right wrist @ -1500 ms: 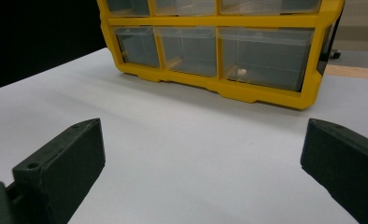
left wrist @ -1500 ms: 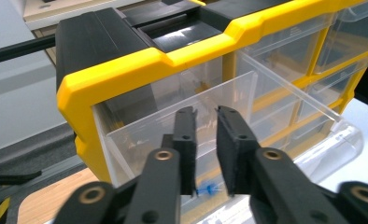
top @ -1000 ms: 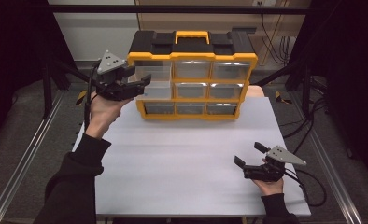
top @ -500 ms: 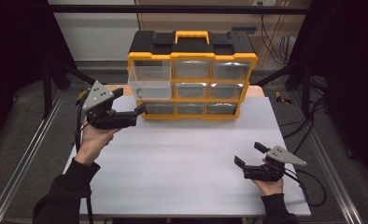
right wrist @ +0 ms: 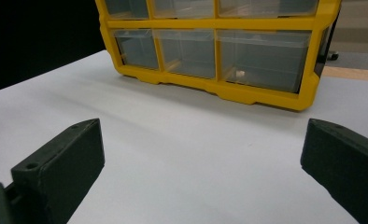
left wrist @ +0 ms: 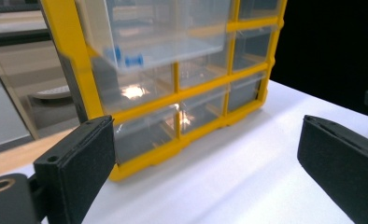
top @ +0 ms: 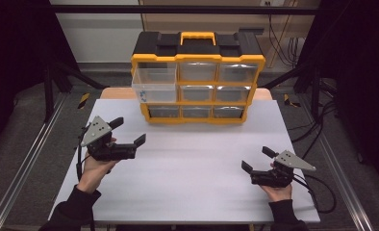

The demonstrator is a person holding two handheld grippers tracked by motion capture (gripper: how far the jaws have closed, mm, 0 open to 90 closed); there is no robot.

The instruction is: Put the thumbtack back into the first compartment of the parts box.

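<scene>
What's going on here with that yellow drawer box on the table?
A person holds a gripper in each hand at a white table. A yellow and black drawer organizer stands at the far edge, and its top-left clear drawer sticks out, pulled partly open, with a small blue part inside. The left gripper is near the table in front of the organizer, its jaws having just been opening, nothing between them. The right gripper rests open and empty near the front right.

High view: set above the near edge, directed forward and down over the whole worktop. Both gripper views: held low, close, directed along the jaws. Shared by all three: the yellow drawer cabinet and the worktop.
</scene>
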